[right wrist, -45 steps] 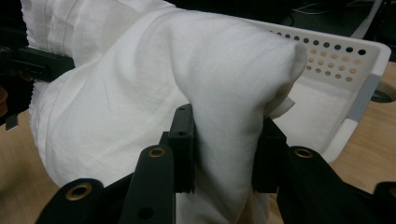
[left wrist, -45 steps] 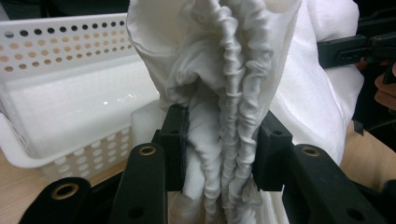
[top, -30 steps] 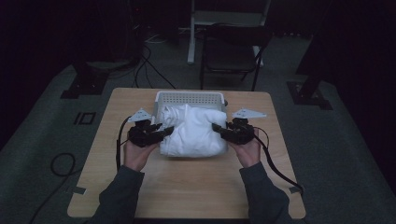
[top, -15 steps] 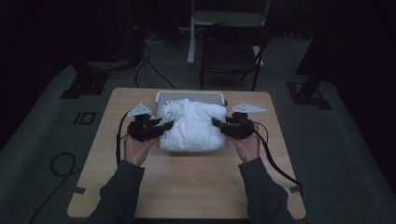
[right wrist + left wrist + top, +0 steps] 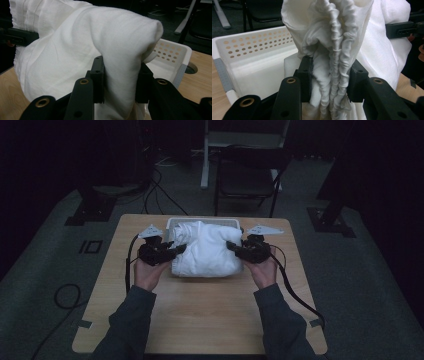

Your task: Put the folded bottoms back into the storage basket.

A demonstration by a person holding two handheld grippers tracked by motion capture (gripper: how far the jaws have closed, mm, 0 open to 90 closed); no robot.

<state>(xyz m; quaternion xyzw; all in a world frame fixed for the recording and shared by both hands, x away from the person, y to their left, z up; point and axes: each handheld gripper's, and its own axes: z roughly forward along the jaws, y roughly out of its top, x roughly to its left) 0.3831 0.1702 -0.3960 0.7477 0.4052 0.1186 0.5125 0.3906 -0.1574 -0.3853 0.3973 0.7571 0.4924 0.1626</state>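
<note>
Two hand-held grippers hold one white cloth (image 5: 207,250) between them. The cloth is a soft, folded bundle, and it has moved away from the person since a second ago. Now its far part hangs over the white basket (image 5: 200,221), and its near part is above the table (image 5: 200,320) just in front of the basket. The left hand-held gripper (image 5: 172,252) is shut on the cloth's bunched left edge. The right hand-held gripper (image 5: 235,247) is shut on a thick fold at the right side. Both hands have gone forward with the bundle, and the squeeze is the same as before. I think the cloth is going into the basket. It is nearly there, so the next step looks like lowering it in and letting go.
</note>
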